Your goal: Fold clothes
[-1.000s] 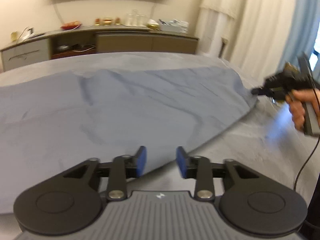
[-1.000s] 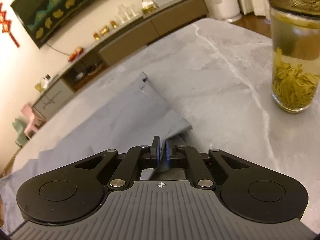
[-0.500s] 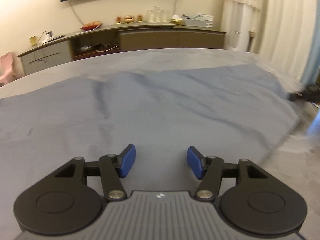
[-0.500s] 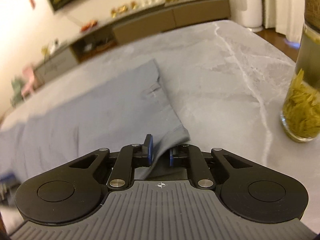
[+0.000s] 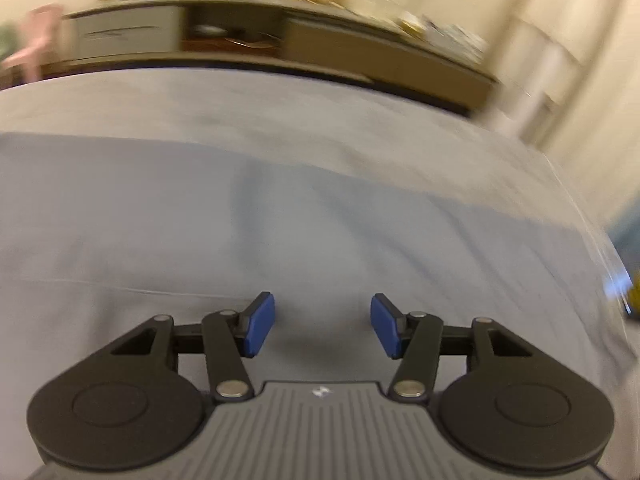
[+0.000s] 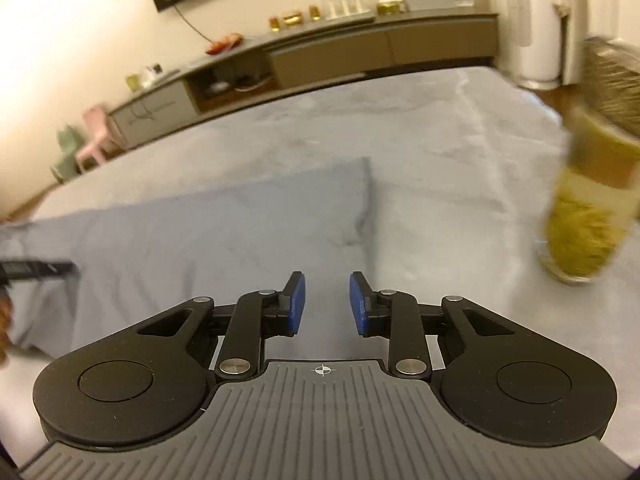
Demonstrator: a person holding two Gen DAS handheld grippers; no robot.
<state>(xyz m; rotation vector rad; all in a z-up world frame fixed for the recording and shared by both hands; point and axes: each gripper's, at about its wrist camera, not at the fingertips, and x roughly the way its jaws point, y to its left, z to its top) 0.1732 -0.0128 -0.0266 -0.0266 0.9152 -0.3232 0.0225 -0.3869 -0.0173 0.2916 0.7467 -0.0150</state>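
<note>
While you hold both tools over the grey marble table (image 6: 460, 152), the grey-blue garment (image 6: 224, 232) lies spread flat on it, and it covers most of the left and middle part of the tabletop. In the right wrist view its far corner ends near the middle of the table, and one dark crease runs down from this corner toward your right gripper (image 6: 327, 304).

Your right gripper has its blue pads (image 6: 296, 304) apart and the jaws are opening at this moment. The cloth is seen below and between them, but the pads do not press on it, so this claw is released. Well to the right of it stands a glass jar of green tea (image 6: 584, 216) on the bare stone, blurred, apart from the garment.

Your left gripper (image 5: 322, 326) hangs over the middle of the garment (image 5: 280, 220). Its pads (image 5: 260, 330) stand wide apart, the jaws are closing a little now, and nothing is gripped between them; only flat cloth with soft folds is under them. This view is much blurred. At the left edge of the right wrist view you can see a dark part of the left tool (image 6: 36, 270) over the cloth.

Behind the table a long low sideboard (image 6: 360, 48) stands along the wall, with small objects on top.
</note>
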